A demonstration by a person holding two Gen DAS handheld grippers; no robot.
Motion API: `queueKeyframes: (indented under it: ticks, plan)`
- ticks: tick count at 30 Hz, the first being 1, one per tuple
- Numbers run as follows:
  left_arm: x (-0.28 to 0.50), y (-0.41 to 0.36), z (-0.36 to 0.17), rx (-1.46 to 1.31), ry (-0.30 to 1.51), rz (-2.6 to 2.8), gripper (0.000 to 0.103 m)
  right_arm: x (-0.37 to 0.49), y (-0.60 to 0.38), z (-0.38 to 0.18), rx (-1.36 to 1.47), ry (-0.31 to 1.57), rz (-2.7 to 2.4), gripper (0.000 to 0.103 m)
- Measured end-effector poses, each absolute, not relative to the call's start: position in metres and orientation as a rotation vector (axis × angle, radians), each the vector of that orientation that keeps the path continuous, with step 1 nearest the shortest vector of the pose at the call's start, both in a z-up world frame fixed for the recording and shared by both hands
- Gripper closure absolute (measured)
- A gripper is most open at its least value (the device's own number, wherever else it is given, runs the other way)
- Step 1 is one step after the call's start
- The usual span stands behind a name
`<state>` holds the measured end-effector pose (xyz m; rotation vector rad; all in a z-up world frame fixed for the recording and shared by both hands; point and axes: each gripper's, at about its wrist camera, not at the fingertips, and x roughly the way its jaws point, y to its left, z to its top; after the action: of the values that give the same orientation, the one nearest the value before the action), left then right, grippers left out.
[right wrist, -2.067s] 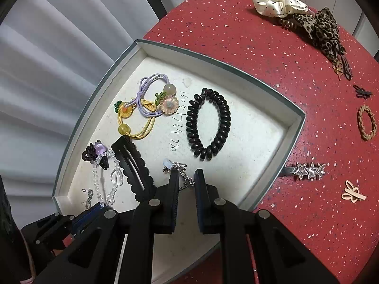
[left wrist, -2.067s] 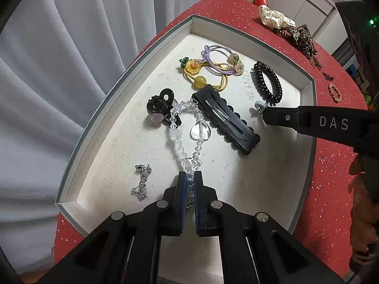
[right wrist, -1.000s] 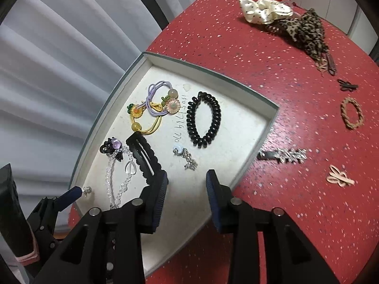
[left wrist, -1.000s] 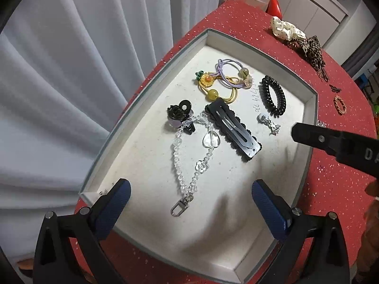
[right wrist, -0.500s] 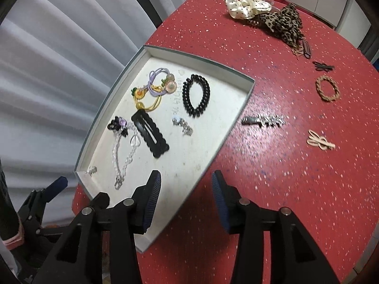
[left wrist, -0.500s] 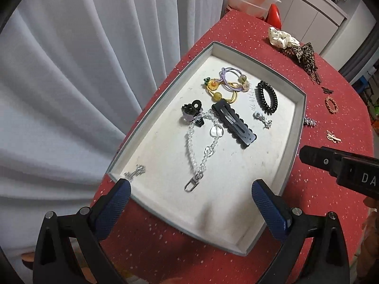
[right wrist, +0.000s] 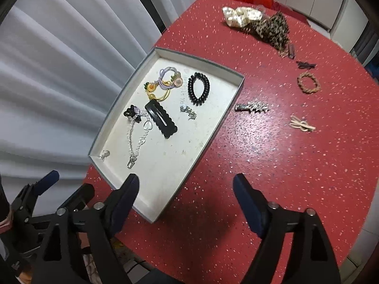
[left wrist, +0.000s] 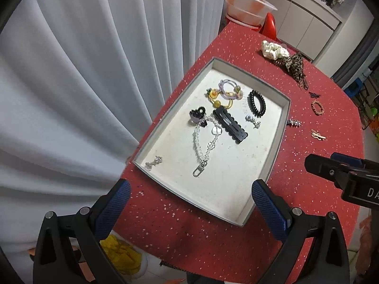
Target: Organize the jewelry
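Observation:
The grey tray (left wrist: 227,172) with a white floor holds a crystal bead chain (left wrist: 201,146), a black snap clip (left wrist: 229,123), a black spiral tie (left wrist: 257,104), flower hair ties (left wrist: 225,92), a black claw clip (left wrist: 197,116) and a small silver earring (left wrist: 253,120). Another small silver piece (left wrist: 154,162) lies in its near left corner. My left gripper (left wrist: 190,187) hangs open and empty above the tray's near edge. My right gripper (right wrist: 186,179) hovers over the tray's near right corner, its jaws opening, nothing between them.
Loose on the red table right of the tray lie a star clip (right wrist: 253,106), a beige bow clip (right wrist: 302,124), a braided ring (right wrist: 308,82), a leopard scrunchie (right wrist: 272,30) and a cream scrunchie (right wrist: 241,15). A white curtain (left wrist: 83,82) hangs along the left.
Both grippers let go, the left of the bead chain and the right of the earring, then rose and drew back from the tray. The right jaws spread much wider.

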<state>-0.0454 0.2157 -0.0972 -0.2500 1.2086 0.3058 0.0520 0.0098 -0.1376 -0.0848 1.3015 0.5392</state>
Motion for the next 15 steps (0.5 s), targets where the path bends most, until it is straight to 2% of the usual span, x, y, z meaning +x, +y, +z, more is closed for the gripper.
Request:
queueKeyframes:
  ticks: [9,11,12,15]
  plan:
    - [-0.057,0.213,-0.060,-0.232,1.159,0.329,0.001,0.032,0.008,-0.094,-0.131,1.212,0.527,0.015]
    - [-0.059,0.212,-0.053,-0.224,1.148,0.332,0.001,0.030,0.008,-0.086,-0.141,1.186,0.523,0.010]
    - [-0.060,0.211,-0.050,-0.220,1.144,0.333,0.001,0.029,0.008,-0.082,-0.141,1.171,0.520,0.001]
    - [-0.062,0.209,-0.043,-0.211,1.134,0.342,0.001,0.025,0.005,-0.069,-0.138,1.121,0.513,0.000]
